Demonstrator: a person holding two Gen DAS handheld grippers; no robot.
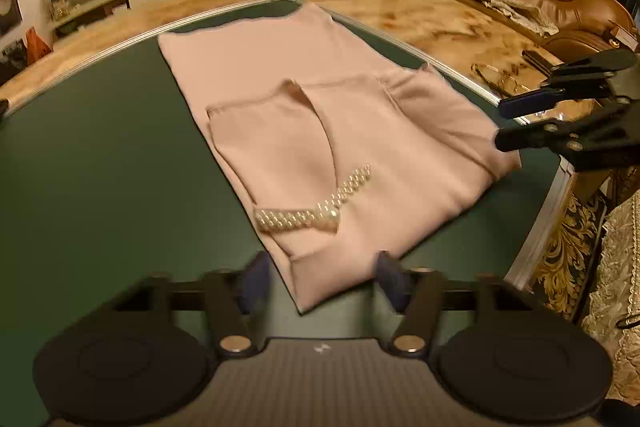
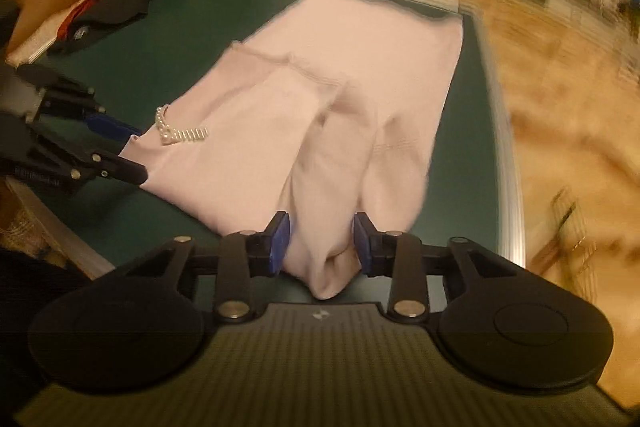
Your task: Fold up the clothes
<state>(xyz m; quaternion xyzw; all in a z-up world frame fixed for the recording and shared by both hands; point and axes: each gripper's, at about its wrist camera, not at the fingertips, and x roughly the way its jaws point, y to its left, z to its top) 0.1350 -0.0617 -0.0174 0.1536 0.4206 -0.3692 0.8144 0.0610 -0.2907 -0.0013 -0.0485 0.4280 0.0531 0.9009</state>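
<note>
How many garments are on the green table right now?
At least 2: the pink top mid-table, and a dark garment at the far left edge. The pile there may hide more.

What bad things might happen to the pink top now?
The right tongs pinch only a small bunched corner of the pink top, so it might slip out. Pulling could undo the folded sleeves. The pearl trim lies close to the open left tongs and could snag. The top's edge lies near the table rim.
</note>
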